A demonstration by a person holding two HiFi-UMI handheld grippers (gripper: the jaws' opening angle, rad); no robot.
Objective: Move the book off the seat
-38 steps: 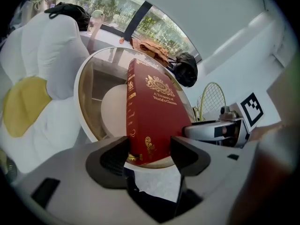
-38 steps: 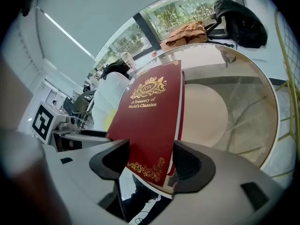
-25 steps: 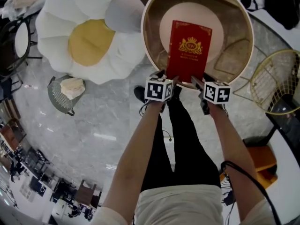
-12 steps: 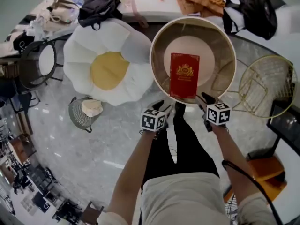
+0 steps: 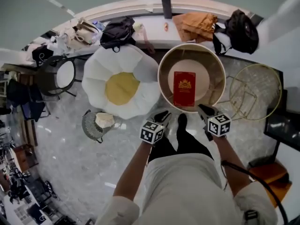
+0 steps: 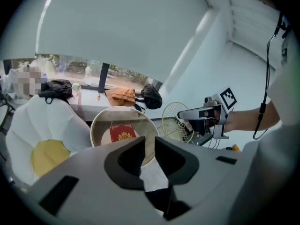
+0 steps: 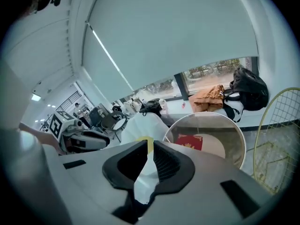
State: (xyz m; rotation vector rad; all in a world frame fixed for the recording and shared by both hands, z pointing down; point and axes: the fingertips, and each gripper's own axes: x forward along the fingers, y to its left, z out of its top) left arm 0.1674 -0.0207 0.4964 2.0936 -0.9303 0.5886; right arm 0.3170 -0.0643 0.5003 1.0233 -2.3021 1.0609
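Off the white flower-shaped cushion seat, on the round glass table, the red hardcover book lies flat: stiff, probably heavy, best gripped at its near edge. The left gripper, slightly apart, and the right gripper, together, have just been closing on nothing.

2 grippers held out ahead of the body, jaws drawn in and empty

The left gripper and right gripper sit side by side, apart from each other, each tilted forward and down, marker cubes facing up; the left forearm and right forearm reach forward from the torso, bare below the white sleeves; both pairs of jaws have just been closing with nothing between them; the left pair keeps a narrow slit, the right pair all but meets.
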